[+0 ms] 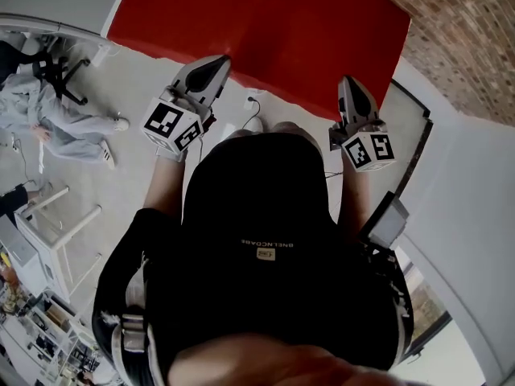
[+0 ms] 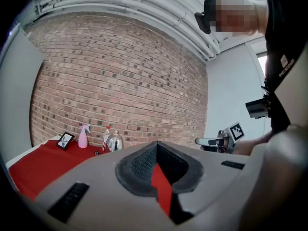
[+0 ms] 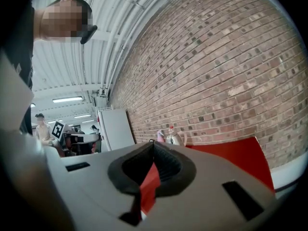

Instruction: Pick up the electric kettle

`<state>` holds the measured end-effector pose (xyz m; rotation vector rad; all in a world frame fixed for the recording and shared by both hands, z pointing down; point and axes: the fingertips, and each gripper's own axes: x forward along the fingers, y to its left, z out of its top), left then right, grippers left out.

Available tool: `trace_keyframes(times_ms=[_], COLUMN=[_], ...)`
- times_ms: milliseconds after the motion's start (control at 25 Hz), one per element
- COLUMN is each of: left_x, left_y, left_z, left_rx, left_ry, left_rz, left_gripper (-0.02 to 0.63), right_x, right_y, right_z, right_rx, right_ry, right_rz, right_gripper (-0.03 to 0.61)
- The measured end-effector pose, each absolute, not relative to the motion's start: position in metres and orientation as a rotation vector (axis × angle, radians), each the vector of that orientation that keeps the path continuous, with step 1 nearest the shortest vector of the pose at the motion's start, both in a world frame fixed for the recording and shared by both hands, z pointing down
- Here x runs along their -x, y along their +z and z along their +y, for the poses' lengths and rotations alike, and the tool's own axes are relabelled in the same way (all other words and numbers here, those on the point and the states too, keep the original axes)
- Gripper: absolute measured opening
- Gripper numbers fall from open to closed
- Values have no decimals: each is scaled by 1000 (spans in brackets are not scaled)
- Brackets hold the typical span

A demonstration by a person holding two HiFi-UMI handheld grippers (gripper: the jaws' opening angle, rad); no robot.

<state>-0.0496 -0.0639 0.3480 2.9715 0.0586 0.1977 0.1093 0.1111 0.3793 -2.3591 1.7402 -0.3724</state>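
Observation:
The shiny metal electric kettle (image 2: 114, 142) stands at the far end of the red table (image 1: 265, 30), close to the brick wall. It also shows small in the right gripper view (image 3: 176, 137). My left gripper (image 1: 216, 61) is held level over the floor just short of the table's near edge, its jaws together and empty (image 2: 156, 146). My right gripper (image 1: 348, 80) hangs at the table's near right corner, also shut with nothing between its jaws (image 3: 153, 143). Both are far from the kettle.
A pink spray bottle (image 2: 84, 136), a red-capped bottle (image 2: 106, 137) and a small picture frame (image 2: 65, 140) stand beside the kettle. A person in grey (image 1: 56, 115) is on the floor at left near an office chair (image 1: 56, 67). A white cabinet (image 3: 115, 129) stands by the wall.

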Motion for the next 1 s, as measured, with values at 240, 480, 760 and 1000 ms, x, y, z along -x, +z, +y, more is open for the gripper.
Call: trace_keyframes(times_ms=[240,480,760,1000], left_x=[51,49,42,43], left_y=[350,342,347,348], left_z=[-70,-78,-100,-111], left_rx=[-2961,-2945,-2916,-2881], left_ry=[202,203,209,222], left_rz=[-55,-182,-338,-477], left_gripper=[6,6,6,6], right_x=[-128,-155,-192,-228], right_y=[381,375,379,385], right_z=[97,72,28,-9], right_rx=[2321,2258,2205,2145], right_ry=[-381,-400,-395,-429], right_rz=[1815,1927,2033,2098], right_gripper=[6,6,6,8])
